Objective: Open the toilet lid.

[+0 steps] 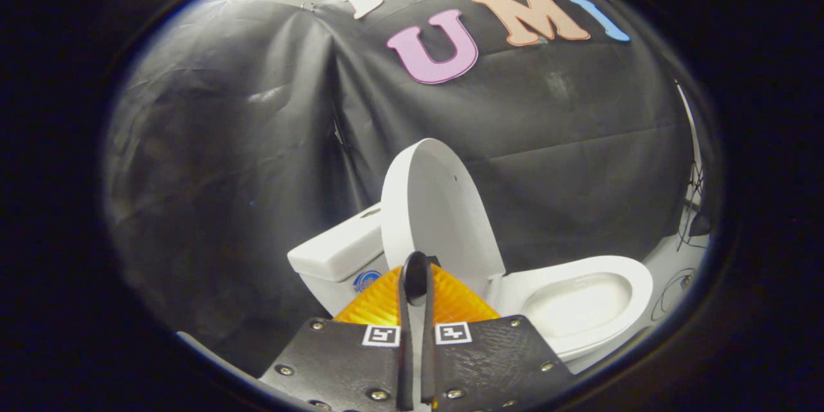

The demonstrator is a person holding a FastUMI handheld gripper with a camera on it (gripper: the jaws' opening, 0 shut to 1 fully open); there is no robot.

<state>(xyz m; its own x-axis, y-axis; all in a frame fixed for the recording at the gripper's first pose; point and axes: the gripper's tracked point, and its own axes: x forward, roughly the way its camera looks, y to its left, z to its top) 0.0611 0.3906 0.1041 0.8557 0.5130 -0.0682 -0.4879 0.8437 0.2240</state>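
Note:
A white toilet stands just beyond my fingers, against the black cloth wall. Its lid (438, 206) is raised and stands nearly upright, leaning back toward the tank (335, 251). The seat (634, 273) lies down around the open bowl (576, 302), to the right of the lid. My gripper (416, 277) is shut, its two fingers lying close together with only a thin slit between them and nothing seen held. Their tips sit in front of the lid's lower edge; I cannot tell whether they touch it.
The black cloth wall (244, 161) hangs close behind and to the left of the toilet. Thin cables (676, 283) lie on the pale floor to the right of the bowl.

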